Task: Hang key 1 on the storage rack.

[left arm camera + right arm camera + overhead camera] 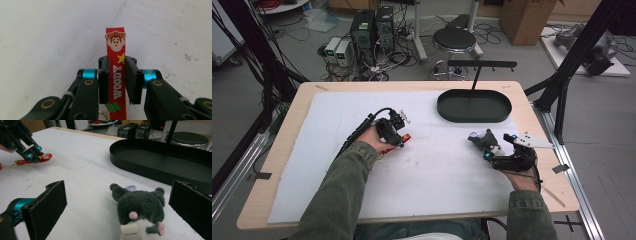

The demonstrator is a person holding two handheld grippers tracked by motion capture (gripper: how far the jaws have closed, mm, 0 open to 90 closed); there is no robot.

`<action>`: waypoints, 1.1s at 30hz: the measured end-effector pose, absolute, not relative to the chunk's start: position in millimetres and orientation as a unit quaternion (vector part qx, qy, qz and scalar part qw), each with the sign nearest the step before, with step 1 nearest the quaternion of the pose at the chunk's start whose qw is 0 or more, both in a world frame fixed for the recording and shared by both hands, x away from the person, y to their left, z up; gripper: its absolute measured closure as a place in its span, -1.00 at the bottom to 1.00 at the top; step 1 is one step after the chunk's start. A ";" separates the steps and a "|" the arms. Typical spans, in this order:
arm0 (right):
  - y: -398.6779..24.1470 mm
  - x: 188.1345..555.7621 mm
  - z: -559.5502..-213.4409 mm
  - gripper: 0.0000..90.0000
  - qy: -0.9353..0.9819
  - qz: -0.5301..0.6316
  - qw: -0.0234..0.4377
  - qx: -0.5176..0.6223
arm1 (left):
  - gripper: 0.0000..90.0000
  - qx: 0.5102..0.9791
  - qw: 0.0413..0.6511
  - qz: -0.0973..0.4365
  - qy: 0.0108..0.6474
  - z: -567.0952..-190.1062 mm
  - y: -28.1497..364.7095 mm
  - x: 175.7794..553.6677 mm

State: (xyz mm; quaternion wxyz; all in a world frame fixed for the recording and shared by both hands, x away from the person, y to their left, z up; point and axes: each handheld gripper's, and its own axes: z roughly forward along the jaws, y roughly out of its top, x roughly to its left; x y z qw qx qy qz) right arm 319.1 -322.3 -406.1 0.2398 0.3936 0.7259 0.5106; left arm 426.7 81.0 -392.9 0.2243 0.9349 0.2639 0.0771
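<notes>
Woody strap: red keychain strap, lying flat on the white sheet at left-centre of the tabletop, also visible as a red tab from above. Left hand-held gripper has its jaws either side of the strap, lengthwise along it. Left jaw is touching the strap edge; right jaw looks just off it, with a thin gap showing. So nearly closed around it, not a firm pinch yet. Gold ring of the keychain peeks out under the jaws.

Grey plush toy, dark ears, pink spots and a white label, sits on the sheet at right-centre, also seen from above. Right hand-held gripper is spread wide, one pad each side of the plush, neither touching. It's lined up for a grab, nothing more.

Black oval tray sits at the far right of the sheet, with nothing in it that I can see. Same tray shows just behind the plush in the right gripper view.

My read: looks like both items go into the tray. Progress is early: neither item is lifted and both are on the sheet. Left side is a step ahead, needs final squeeze then lift. Right side has to close on the plush first. Then carry both over and drop.

Beyond the tabletop: stool and PC boxes on the floor.
</notes>
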 end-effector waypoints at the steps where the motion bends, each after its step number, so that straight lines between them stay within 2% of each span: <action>1: -322.2 319.1 -406.0 -0.99 0.726 0.511 0.240 0.394 | 0.66 0.934 0.230 0.079 0.263 -388.6 82.2 426.7; 11: -321.9 319.6 -406.3 -0.99 0.727 0.511 0.241 0.390 | 0.66 0.917 0.289 0.104 0.255 -352.9 87.6 424.2; 20: -321.5 319.3 -406.2 -0.99 0.727 0.510 0.239 0.392 | 0.66 0.910 0.311 0.115 0.247 -329.7 89.6 420.8; 33: -321.5 319.0 -406.4 -0.99 0.729 0.509 0.237 0.392 | 0.66 0.918 0.304 0.125 0.223 -295.2 80.4 428.8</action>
